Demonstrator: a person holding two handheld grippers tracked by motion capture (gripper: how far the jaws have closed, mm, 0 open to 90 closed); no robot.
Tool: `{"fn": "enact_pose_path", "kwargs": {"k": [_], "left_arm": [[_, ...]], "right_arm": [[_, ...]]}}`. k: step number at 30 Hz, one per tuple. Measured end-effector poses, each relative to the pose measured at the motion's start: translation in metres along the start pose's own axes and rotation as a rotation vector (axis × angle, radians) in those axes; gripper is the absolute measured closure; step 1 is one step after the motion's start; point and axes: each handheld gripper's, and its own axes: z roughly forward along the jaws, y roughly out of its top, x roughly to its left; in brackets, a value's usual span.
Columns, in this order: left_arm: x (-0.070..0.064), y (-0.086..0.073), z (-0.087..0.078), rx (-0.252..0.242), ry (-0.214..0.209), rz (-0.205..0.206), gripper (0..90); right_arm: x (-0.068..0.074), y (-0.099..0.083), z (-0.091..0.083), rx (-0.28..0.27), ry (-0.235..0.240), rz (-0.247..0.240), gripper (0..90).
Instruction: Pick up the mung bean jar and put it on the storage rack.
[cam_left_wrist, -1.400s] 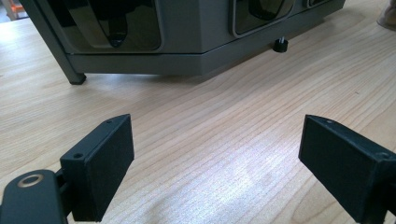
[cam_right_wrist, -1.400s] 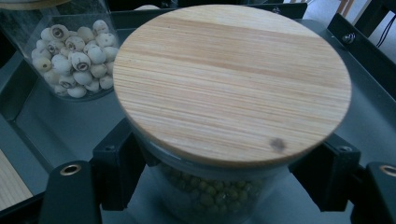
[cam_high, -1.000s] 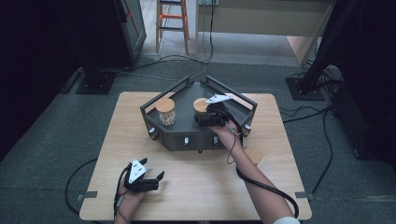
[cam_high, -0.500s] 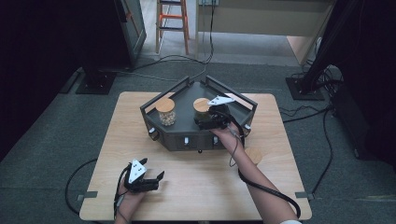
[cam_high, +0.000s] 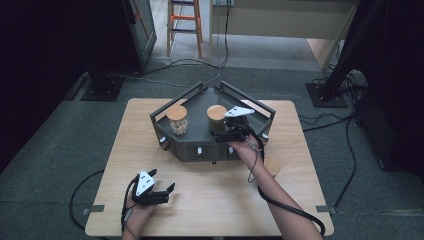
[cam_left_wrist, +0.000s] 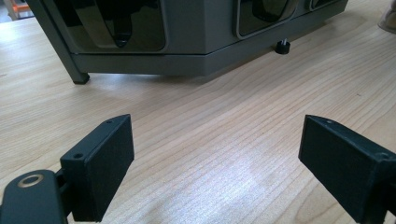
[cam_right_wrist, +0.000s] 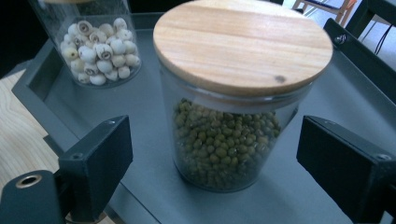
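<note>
Right claw lined up on the mung bean jar, barely any change over the last second.

On the surface (cam_high: 210, 200) the grey tray (cam_high: 192, 137) hasn't moved; we see the right claw (cam_right_wrist: 212, 154) creep slightly closer to the green bean jar (cam_right_wrist: 236, 116), jaws wide either side, not touching yet, so we judge the grasp is next. White seed jar (cam_right_wrist: 93, 42) sits behind-left on the same tray. Left claw (cam_left_wrist: 212, 158) stays parked wide and empty over bare wood. No labels, brands or writing readable anywhere.
</note>
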Motion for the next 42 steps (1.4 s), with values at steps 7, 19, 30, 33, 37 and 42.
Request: {"fn": "enact_pose_path", "kwargs": {"k": [7, 19, 30, 33, 37, 42], "left_arm": [[0.002, -0.002, -0.001, -0.01, -0.008, -0.011, 10.3], [0.009, -0.008, -0.003, -0.043, -0.026, -0.048, 10.3], [0.009, -0.011, -0.005, -0.06, -0.028, -0.049, 10.3], [0.008, -0.011, -0.005, -0.062, -0.024, -0.042, 10.3], [0.006, -0.01, -0.004, -0.054, -0.021, -0.019, 10.3], [0.005, -0.009, -0.004, -0.053, -0.019, -0.013, 10.3]], "right_arm": [[0.001, -0.003, -0.006, -0.012, -0.009, 0.006, 10.4], [0.004, -0.018, -0.029, -0.067, -0.003, 0.013, 10.4], [0.004, -0.029, -0.05, -0.087, -0.001, -0.003, 10.4], [0.005, -0.038, -0.057, -0.119, 0.003, -0.024, 10.5], [0.005, -0.046, -0.064, -0.131, 0.016, -0.049, 10.5], [0.005, -0.051, -0.069, -0.122, 0.017, -0.061, 10.5]]}}
